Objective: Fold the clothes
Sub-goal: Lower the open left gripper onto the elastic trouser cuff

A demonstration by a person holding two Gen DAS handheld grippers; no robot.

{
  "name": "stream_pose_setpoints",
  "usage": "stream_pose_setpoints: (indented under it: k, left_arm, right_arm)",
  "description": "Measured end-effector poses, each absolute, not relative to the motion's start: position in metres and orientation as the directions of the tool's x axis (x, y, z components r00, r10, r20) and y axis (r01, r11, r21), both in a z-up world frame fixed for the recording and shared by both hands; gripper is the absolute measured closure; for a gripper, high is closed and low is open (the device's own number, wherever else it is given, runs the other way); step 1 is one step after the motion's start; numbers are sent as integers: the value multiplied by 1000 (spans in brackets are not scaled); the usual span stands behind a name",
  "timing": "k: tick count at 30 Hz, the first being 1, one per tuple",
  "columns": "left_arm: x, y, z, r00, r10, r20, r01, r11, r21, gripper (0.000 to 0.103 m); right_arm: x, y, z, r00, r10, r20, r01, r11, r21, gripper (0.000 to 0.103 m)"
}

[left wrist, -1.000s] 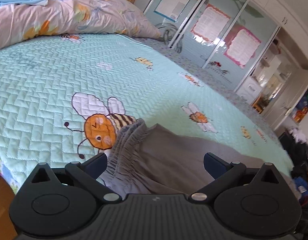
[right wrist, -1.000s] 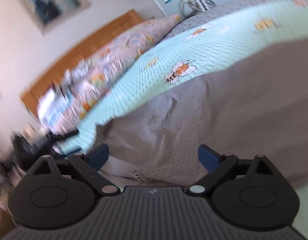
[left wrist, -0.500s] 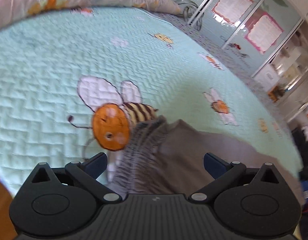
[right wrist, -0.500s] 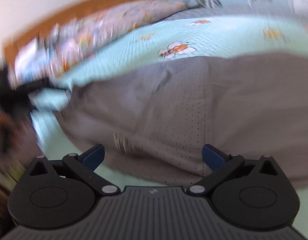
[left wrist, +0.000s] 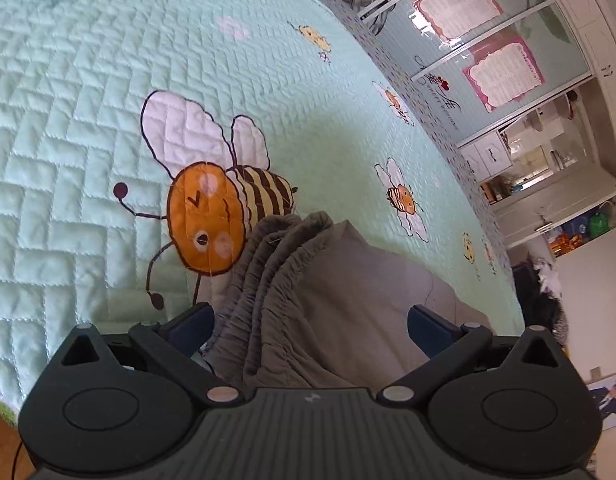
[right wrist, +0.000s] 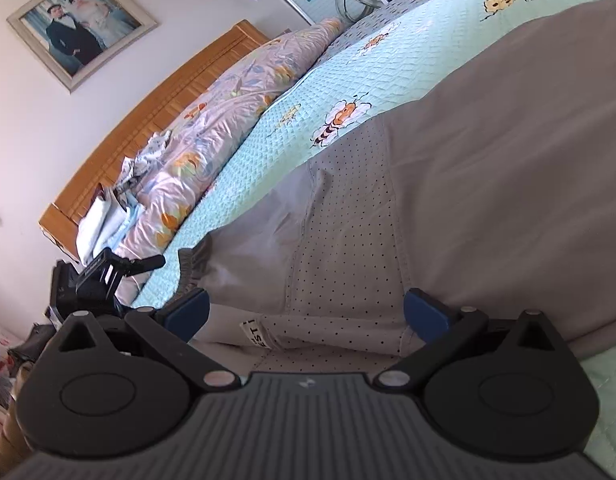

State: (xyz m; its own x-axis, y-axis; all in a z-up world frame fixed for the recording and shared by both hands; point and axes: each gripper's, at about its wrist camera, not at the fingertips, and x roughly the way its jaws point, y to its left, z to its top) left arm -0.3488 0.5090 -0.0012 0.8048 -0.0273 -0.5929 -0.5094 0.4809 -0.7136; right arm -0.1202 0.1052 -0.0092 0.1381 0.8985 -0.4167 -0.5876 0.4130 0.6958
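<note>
Left tool (left wrist: 309,318) spread wide, released, straddling gathered elastic waistband (left wrist: 268,280) of grey trousers (right wrist: 487,168) on the bed (left wrist: 88,100). Right tool (right wrist: 306,308) also released, poised over the trousers' dotted inner lining (right wrist: 343,220).

left gripper (left wrist: 309,322) jaws apart, right gripper (right wrist: 306,312) likewise

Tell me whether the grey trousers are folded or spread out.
Mostly spread: grey trousers lie flat across the bedspread, elastic waistband bunched.
</note>
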Motion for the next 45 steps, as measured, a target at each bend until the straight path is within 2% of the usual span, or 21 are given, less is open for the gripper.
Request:
stream_pose_setpoints:
  k: [6, 10, 13, 25, 27, 29, 32, 33, 39, 40, 42, 43, 45]
  left_arm:
    - [-351, 526, -15, 838, -108, -535, -445, 432, -784, 1]
    - [-339, 520, -15, 819, -150, -554, -392, 559, -730, 1]
    - [-336, 520, -15, 818, -172, -549, -373, 567, -734, 1]
    - [-338, 537, -32, 892, -267, -366, -242, 402, -883, 1]
    - [-331, 534, -33, 869, -292, -400, -249, 442, -862, 2]
    - [-322, 530, -28, 823, -294, -487, -292, 516, -805, 6]
    - [-310, 527, -22, 787, -301, -538, -316, 551, -772, 4]
    - [-306, 527, -21, 785, -311, -536, -314, 547, -776, 1]
    - [-286, 523, -26, 795, -353, -493, -274, 517, -811, 2]
    - [-286, 523, -26, 804, -340, -488, -274, 515, -812, 5]
    - [-288, 526, -31, 813, -307, -495, -308, 494, -813, 24]
    - [-290, 528, -33, 817, -296, -495, -321, 480, -816, 28]
    - [-293, 532, -36, 819, -276, -504, -345, 464, -816, 50]
  right_arm:
    - [-120, 108, -9, 137, 897, -421, -586, 416, 695, 0]
    - [-120, 108, -10, 138, 899, -416, -579, 414, 702, 0]
    - [-120, 108, -10, 140, 898, -417, -580, 416, 700, 0]
    - [-120, 108, -11, 136, 901, -411, -588, 408, 698, 0]
    - [-120, 108, -12, 135, 902, -410, -585, 407, 701, 0]
    - [-120, 108, -12, 136, 901, -413, -586, 409, 700, 0]
    - [-121, 109, -11, 137, 898, -418, -588, 414, 695, 0]
    - [-120, 109, -11, 138, 897, -419, -587, 415, 695, 0]
    - [-121, 110, -11, 145, 895, -422, -589, 421, 690, 0]
    - [-121, 110, -11, 145, 894, -423, -589, 422, 689, 0]
    - [-121, 109, -11, 143, 895, -422, -590, 420, 690, 0]
    - [-121, 109, -12, 142, 896, -421, -591, 418, 690, 0]
    - [-121, 108, -12, 140, 897, -420, -591, 416, 691, 0]
